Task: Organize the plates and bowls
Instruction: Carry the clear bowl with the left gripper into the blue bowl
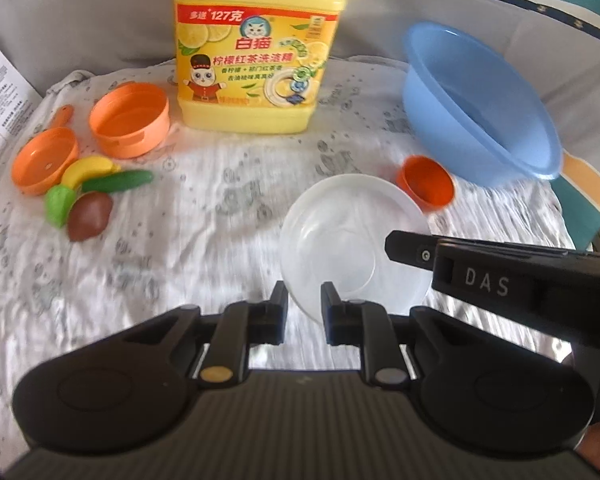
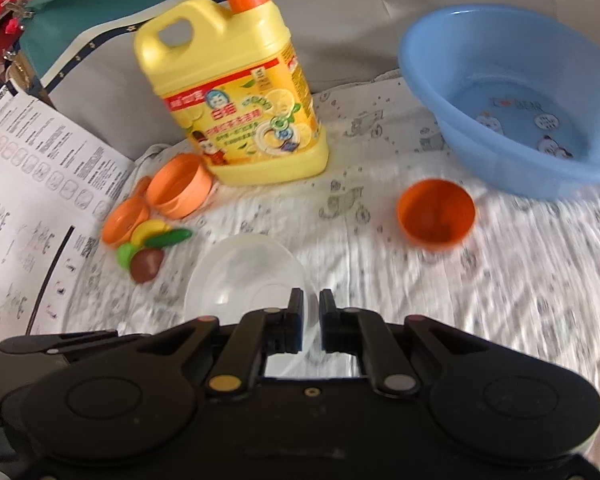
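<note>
A clear plastic plate (image 1: 352, 236) is held between both grippers above the white cloth. My left gripper (image 1: 304, 300) is shut on its near rim. My right gripper (image 2: 310, 308) is shut on the plate's right rim (image 2: 244, 276); it also shows in the left wrist view (image 1: 404, 250), coming in from the right. A small orange bowl (image 1: 426, 184) (image 2: 436, 212) sits just beyond the plate. A blue basin (image 1: 480, 104) (image 2: 516, 92) stands at the back right.
A yellow detergent jug (image 1: 256, 56) (image 2: 236, 100) stands at the back middle. An orange cup (image 1: 130, 120), an orange toy pan (image 1: 44, 160) and toy fruit (image 1: 88, 196) lie at the left. A printed sheet (image 2: 32, 208) lies far left.
</note>
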